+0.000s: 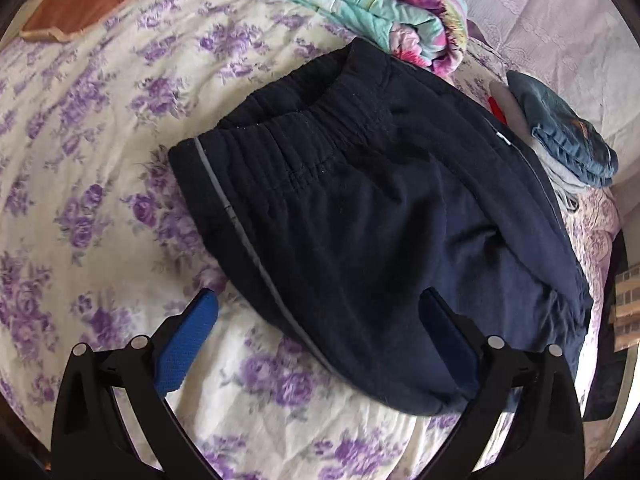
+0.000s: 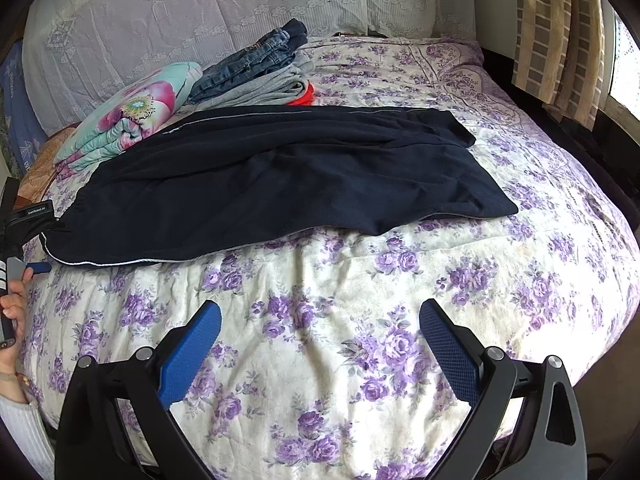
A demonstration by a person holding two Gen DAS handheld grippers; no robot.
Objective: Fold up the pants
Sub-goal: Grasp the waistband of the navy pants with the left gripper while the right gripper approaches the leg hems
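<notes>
Dark navy pants (image 1: 360, 216) with a grey side stripe lie on the floral bedspread (image 1: 100, 200), waistband toward the far side in the left wrist view. My left gripper (image 1: 320, 312) is open and hovers over the near side edge of the pants, its left finger over the bedspread, its right over the cloth. In the right wrist view the pants (image 2: 280, 176) lie folded lengthwise across the bed. My right gripper (image 2: 320, 320) is open and empty above bare bedspread (image 2: 360, 300), short of the pants. The left gripper (image 2: 32, 240) shows at the waistband end.
A folded flowered quilt (image 2: 132, 120) and a stack of folded jeans and grey clothes (image 2: 260, 76) lie behind the pants. A lace-covered headboard (image 2: 200, 12) stands behind. A curtain (image 2: 560, 40) hangs at the right. A brown pillow (image 1: 76, 12) lies at far left.
</notes>
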